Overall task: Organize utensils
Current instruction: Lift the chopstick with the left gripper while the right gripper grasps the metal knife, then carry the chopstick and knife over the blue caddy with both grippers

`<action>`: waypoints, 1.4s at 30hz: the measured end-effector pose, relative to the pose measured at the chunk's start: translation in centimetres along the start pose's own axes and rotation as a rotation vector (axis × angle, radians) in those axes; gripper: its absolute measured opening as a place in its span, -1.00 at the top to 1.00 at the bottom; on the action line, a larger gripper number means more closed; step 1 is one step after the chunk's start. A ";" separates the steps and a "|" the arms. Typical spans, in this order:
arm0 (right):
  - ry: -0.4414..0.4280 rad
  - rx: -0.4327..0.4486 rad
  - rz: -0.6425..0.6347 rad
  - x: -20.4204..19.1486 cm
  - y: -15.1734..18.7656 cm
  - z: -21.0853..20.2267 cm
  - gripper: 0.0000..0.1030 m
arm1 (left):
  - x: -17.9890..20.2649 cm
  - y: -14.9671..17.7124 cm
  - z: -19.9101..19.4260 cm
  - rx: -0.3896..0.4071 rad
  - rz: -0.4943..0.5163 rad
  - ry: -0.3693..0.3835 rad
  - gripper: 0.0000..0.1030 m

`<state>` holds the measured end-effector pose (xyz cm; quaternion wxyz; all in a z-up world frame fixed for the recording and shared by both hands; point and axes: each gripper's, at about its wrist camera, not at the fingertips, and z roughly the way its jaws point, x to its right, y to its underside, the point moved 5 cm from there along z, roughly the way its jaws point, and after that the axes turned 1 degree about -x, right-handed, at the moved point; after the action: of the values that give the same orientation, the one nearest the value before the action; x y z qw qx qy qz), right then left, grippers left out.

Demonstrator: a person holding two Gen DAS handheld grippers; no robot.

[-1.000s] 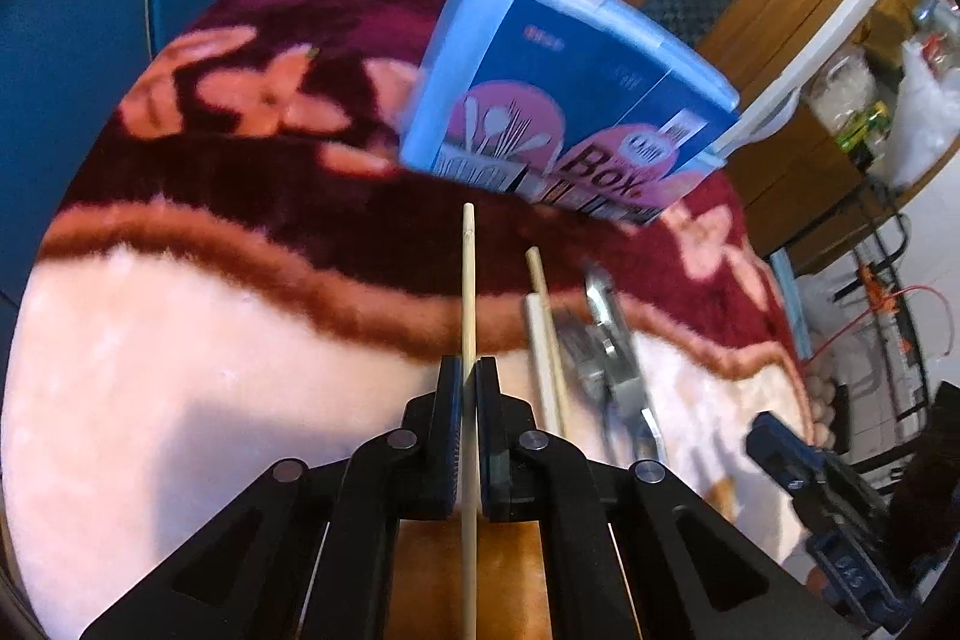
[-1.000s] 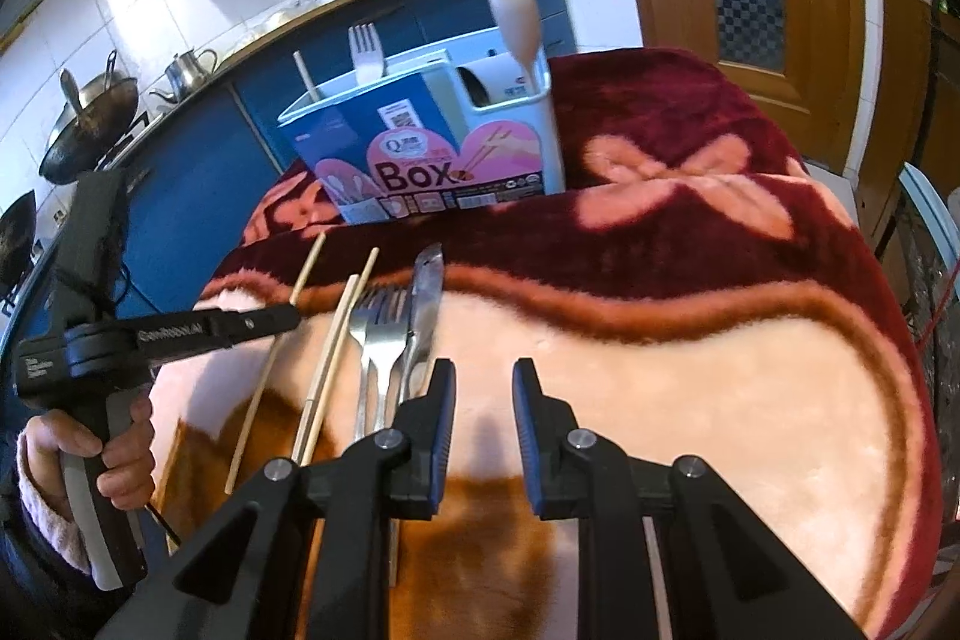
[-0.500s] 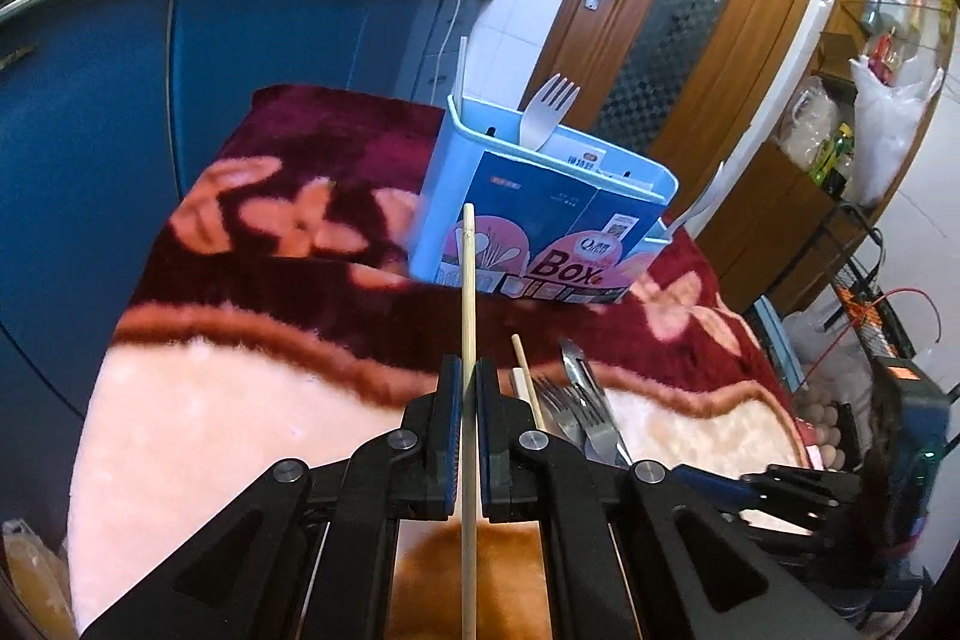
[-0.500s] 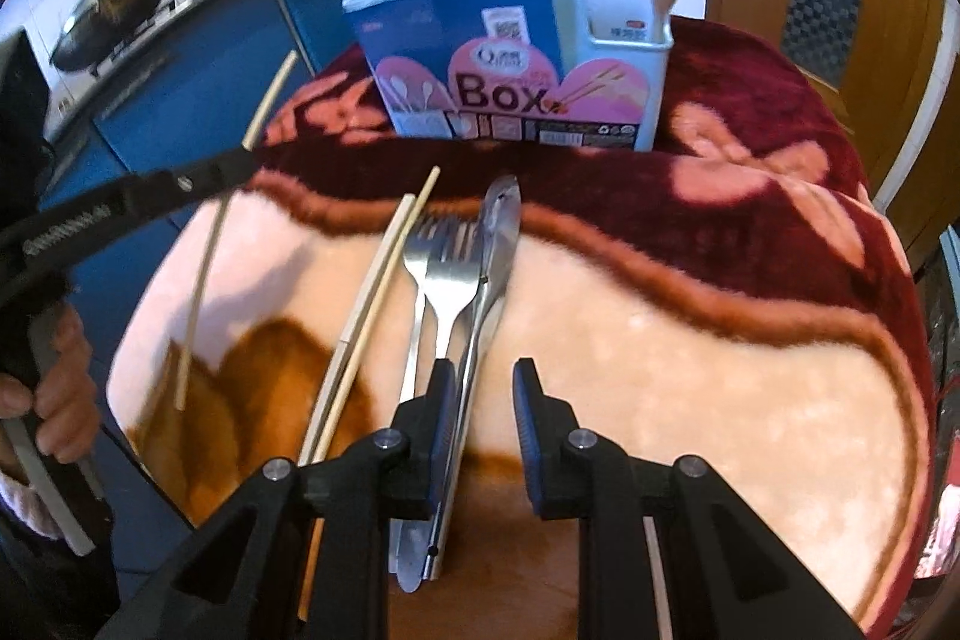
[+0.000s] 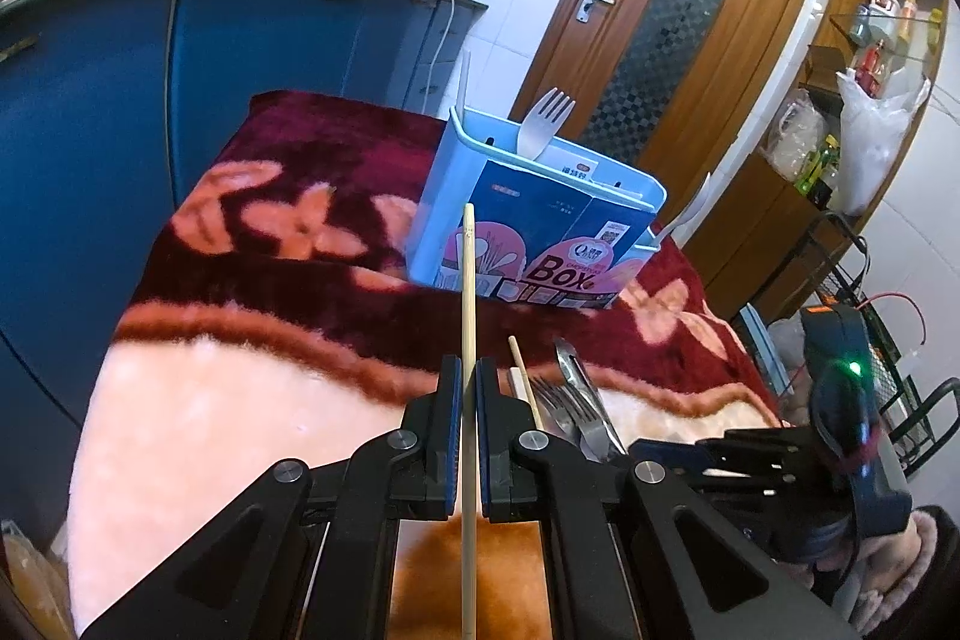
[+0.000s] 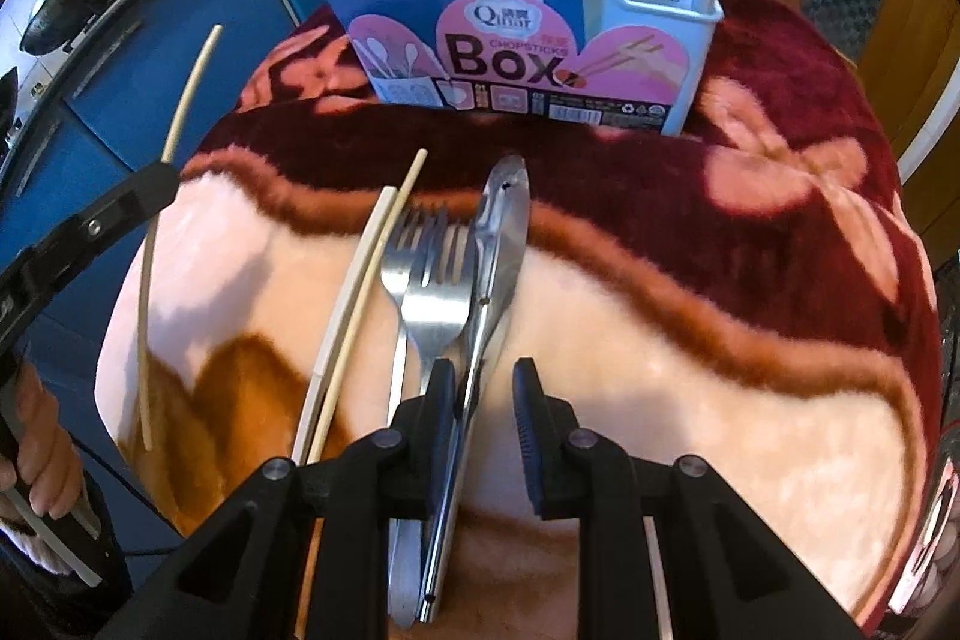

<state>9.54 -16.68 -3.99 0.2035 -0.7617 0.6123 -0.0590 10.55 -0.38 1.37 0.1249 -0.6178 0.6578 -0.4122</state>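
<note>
Chopstick lifted for the box, next utensil lined up.

The left gripper [image 5: 469, 394] pinches a pale wooden chopstick [image 5: 468, 292] clear of the plush maroon-and-cream blanket [image 6: 690, 316], presumably bound for the light-blue plastic utensil box [image 6: 516, 4] at upper centre. The right gripper [image 6: 483, 394], jaws spread, straddles the steel knife [image 6: 501, 244] beside two steel forks [image 6: 429, 292] and two chopsticks [image 6: 354, 304]. Blue kitchen cabinets [image 5: 180, 58] stand behind.

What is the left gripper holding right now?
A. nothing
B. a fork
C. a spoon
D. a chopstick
D. The left gripper has its jaws closed on a single wooden chopstick, raised and pointing toward the blue utensil box.
</note>
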 end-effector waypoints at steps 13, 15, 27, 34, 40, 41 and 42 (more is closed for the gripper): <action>0.076 -0.110 -0.091 -1.5 -3.3 2.5 0.49 | 0.3 -0.2 -0.4 0.018 0.015 -0.002 0.92; 0.071 -0.120 -0.096 -1.5 -3.5 2.6 0.48 | 0.3 -0.3 -0.5 0.024 0.015 -0.001 0.92; 0.024 0.021 -0.045 -0.1 -2.8 0.1 0.60 | 1.1 -1.3 -1.7 0.096 0.033 -0.011 0.92; -0.028 0.230 0.003 1.1 -1.6 -4.8 0.60 | 1.5 -2.7 -2.0 0.153 0.034 -0.019 0.92; -0.038 0.416 0.031 1.4 -0.2 -7.4 0.60 | 2.6 -4.0 -1.4 0.179 0.058 -0.020 0.92; -0.035 0.445 0.031 1.4 -0.1 -7.9 0.60 | 2.9 -4.4 -1.4 0.192 0.068 -0.016 0.92; -0.033 0.462 0.029 1.7 0.2 -8.6 0.60 | 3.1 -4.8 -1.3 0.203 0.076 -0.012 0.92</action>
<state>6.86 -20.42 3.50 0.3835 -0.6867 0.5900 -0.1822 12.46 -2.25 6.57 0.2065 -0.5790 0.6349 -0.4679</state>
